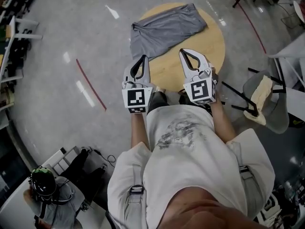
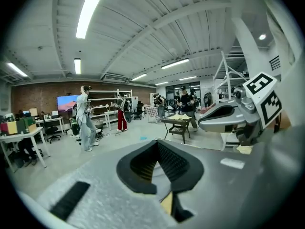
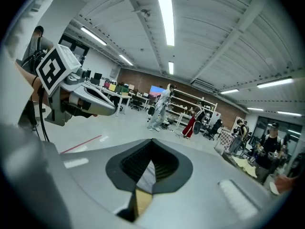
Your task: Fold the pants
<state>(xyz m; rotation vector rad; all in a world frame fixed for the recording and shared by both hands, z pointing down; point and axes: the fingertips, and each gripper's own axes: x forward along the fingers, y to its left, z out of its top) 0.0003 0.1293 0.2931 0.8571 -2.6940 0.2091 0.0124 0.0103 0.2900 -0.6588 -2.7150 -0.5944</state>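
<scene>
**Head view with both gripper views.** The pants (image 1: 164, 28), a soft grey cloth with shallow creases, are being shown lying as a folded, roughly oblong bundle on the far left part of the round, pale wooden surface (image 1: 212, 46). Their long axis is being directed diagonally in the head view, from near left to far right. Which end is the waist cannot be told. The near left end appears to be lying just over the rim.

The left hand-held gripper (image 1: 144, 58) and the right hand-held gripper (image 1: 184, 52) are being held side by side above the near part of the surface. Both are being kept apart from the pants and pointed away from the person. In each gripper view the ribbed black pads are being pressed together, with nothing between them.

The near rim of the surface is being hidden by the marker cubes and the person's light shirt (image 1: 186, 151). The glossy grey floor (image 1: 57, 42) is being crossed by red tape lines.
</scene>
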